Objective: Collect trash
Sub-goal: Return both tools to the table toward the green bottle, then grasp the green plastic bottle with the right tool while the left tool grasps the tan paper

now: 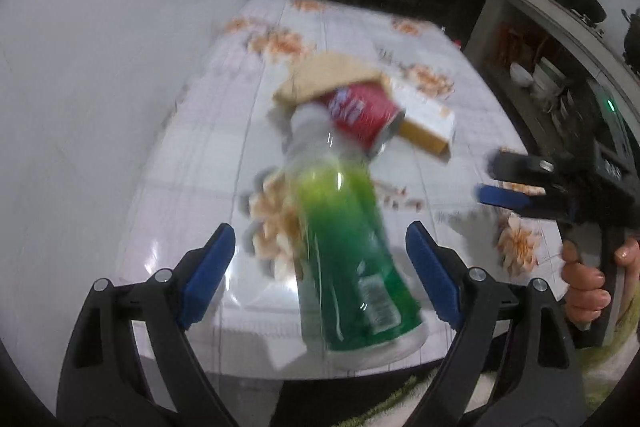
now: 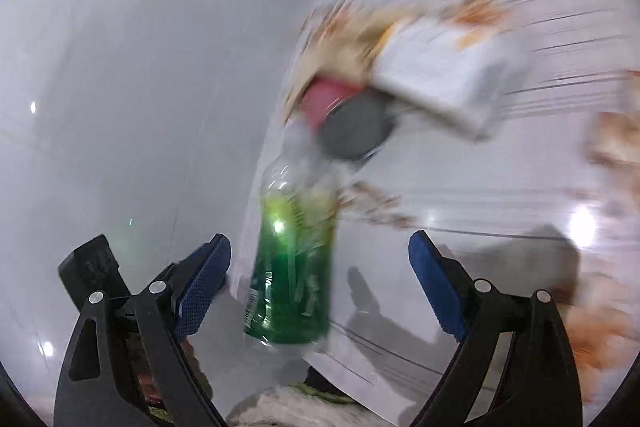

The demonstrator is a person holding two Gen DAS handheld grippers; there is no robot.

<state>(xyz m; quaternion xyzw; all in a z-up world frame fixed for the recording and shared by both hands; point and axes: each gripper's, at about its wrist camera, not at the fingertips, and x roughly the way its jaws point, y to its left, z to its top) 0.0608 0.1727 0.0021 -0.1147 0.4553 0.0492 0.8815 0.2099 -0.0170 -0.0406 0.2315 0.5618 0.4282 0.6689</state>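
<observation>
Jaws of the left gripper (image 1: 320, 259) stand wide apart, the blue pads clear on either side of the green plastic bottle (image 1: 352, 259) and pressing on nothing. Jaws of the right gripper (image 2: 320, 267) are likewise spread, and the same bottle (image 2: 292, 275) shows between its pads without visible contact. In the left wrist view the right gripper (image 1: 490, 179) appears at the far right, carried by a hand (image 1: 588, 279), well apart from the litter.

The trash lies in one cluster on the table (image 1: 192, 163), which is covered by a flowered cloth. The bottle lies on its side at the near edge, its neck pointing away. Just beyond the neck lies a red can (image 1: 360, 117), also on its side; behind it are a tan cardboard piece (image 1: 332, 75) and a white-and-yellow carton (image 1: 428, 129), apparently touching the can. Heavy blur in the right wrist view hides finer detail.

Step in hand, by judgement: the approach — neither tool has taken anything, and no piece looks collected yet. No bin or bag is in sight.

The next move appears to call for one gripper to settle over the bottle's body and close across its width. The wall is thin and round, so a grip near the middle seems safest — a pinch near the neck might let it swing.
</observation>
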